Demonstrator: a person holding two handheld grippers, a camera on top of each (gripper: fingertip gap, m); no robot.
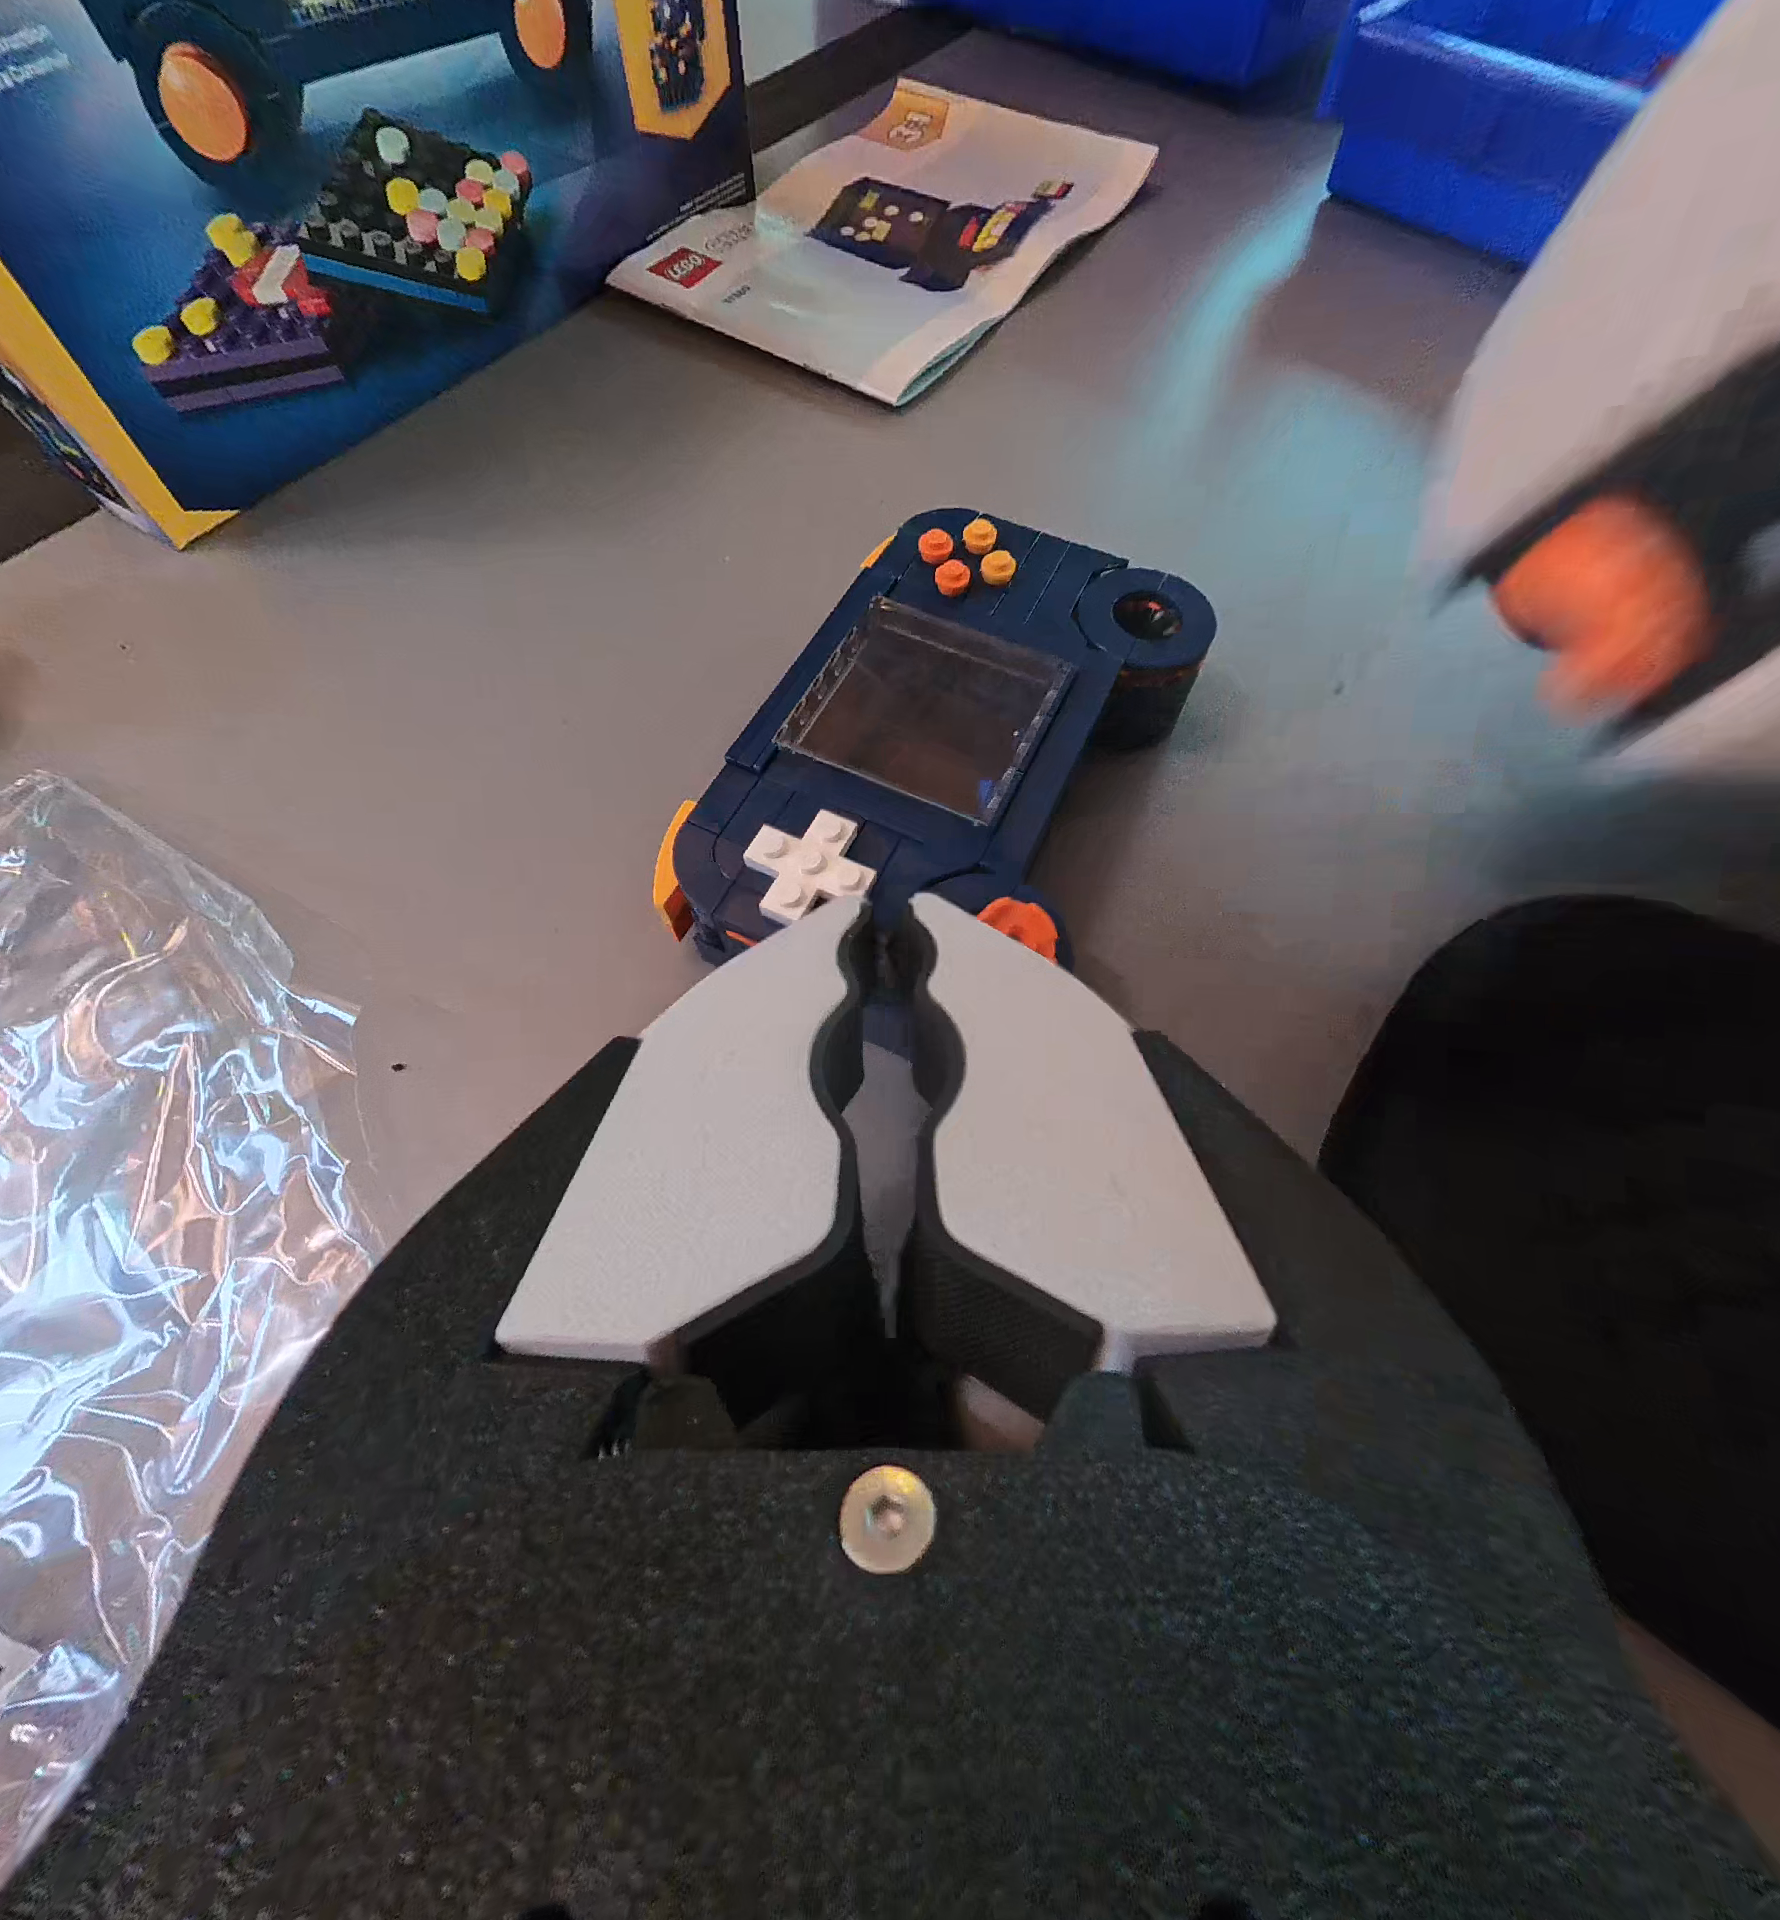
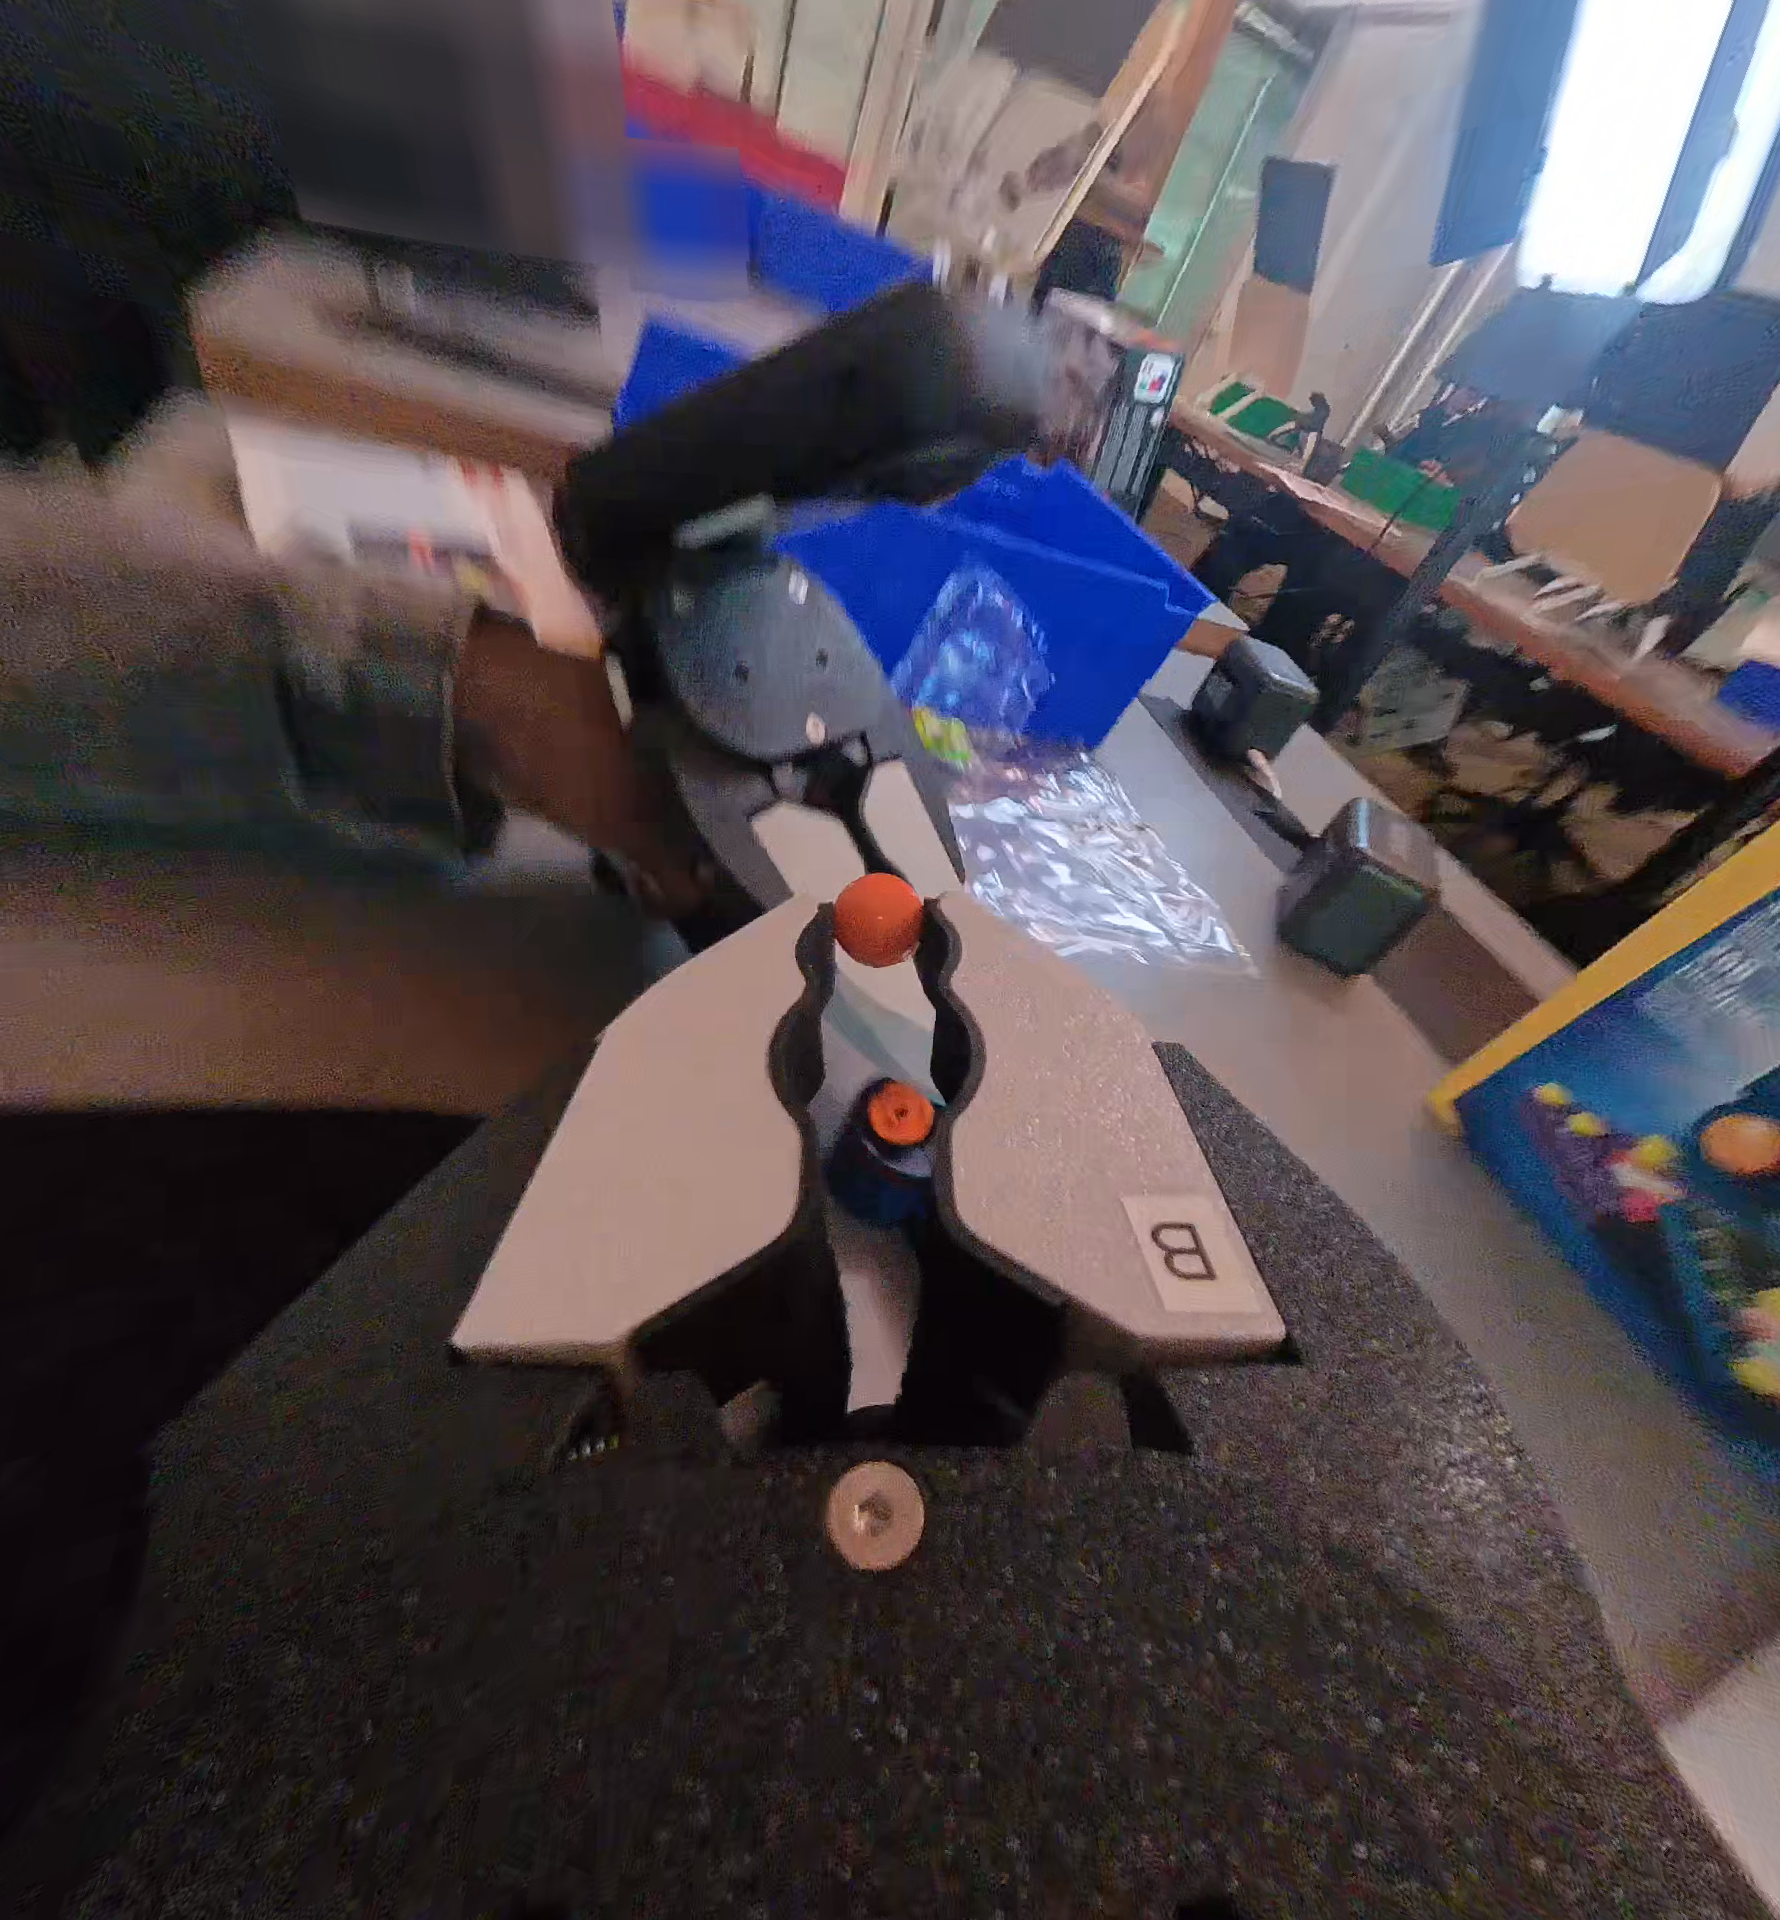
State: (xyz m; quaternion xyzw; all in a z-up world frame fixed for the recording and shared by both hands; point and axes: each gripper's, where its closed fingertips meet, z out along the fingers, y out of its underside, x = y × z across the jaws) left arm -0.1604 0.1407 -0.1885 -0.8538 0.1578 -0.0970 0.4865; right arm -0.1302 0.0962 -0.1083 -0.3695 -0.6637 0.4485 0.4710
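Ahead of the left gripper [image 1: 888, 914], whose tips pinch the near edge of one brick-built handheld console [image 1: 927, 717], lie one booklet [image 1: 896, 234] and one box [image 1: 242, 229]; one clear bag [image 1: 107, 1195] lies left. Between the right gripper [image 2: 878, 925] tips sits one orange round piece [image 2: 878, 918], clamped; one blue bin [image 2: 1011, 592] stands beyond.

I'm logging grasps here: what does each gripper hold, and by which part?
The right gripper pinches a small orange round piece at its fingertips. The left gripper is closed on the near end of the dark blue brick-built handheld console.
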